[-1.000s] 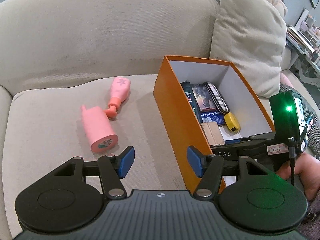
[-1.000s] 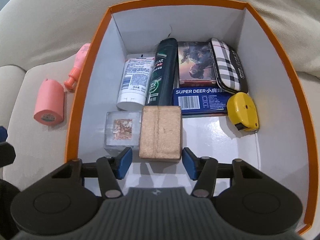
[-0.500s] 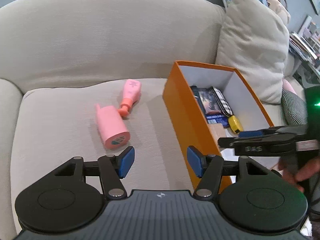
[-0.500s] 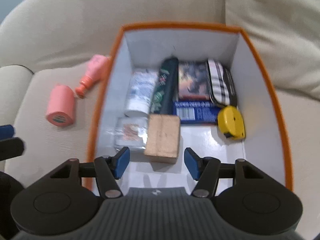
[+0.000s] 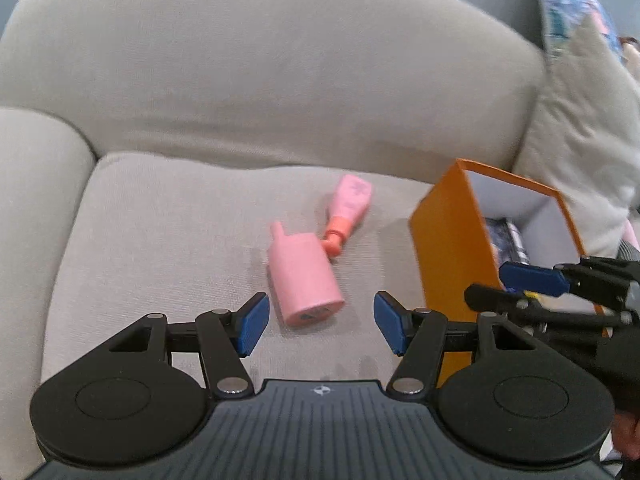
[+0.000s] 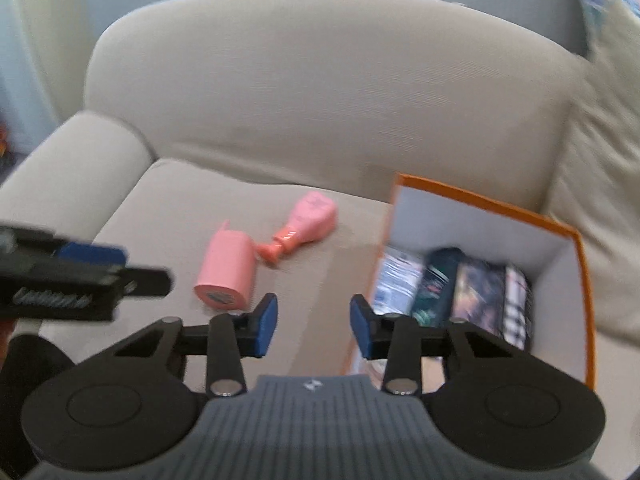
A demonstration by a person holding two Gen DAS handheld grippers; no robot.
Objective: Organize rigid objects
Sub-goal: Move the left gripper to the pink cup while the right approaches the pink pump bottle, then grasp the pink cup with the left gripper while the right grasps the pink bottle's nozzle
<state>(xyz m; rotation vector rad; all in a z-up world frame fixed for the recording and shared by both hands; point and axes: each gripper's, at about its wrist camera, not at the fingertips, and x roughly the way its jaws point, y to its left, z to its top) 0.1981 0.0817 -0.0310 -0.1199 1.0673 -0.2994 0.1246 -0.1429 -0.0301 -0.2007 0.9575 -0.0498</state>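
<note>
Nearby, a squat pink cylinder [image 5: 305,276] lies sideways beyond the left tool [image 5: 318,318], spread empty.

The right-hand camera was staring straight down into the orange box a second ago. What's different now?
The right gripper has lifted out of the orange box and swung left toward the sofa seat; its jaws have just been closing, with nothing between them. The left gripper, open, now lines up on the pink cylinder. The pink cylinder, pink bottle and box contents stayed put.
</note>
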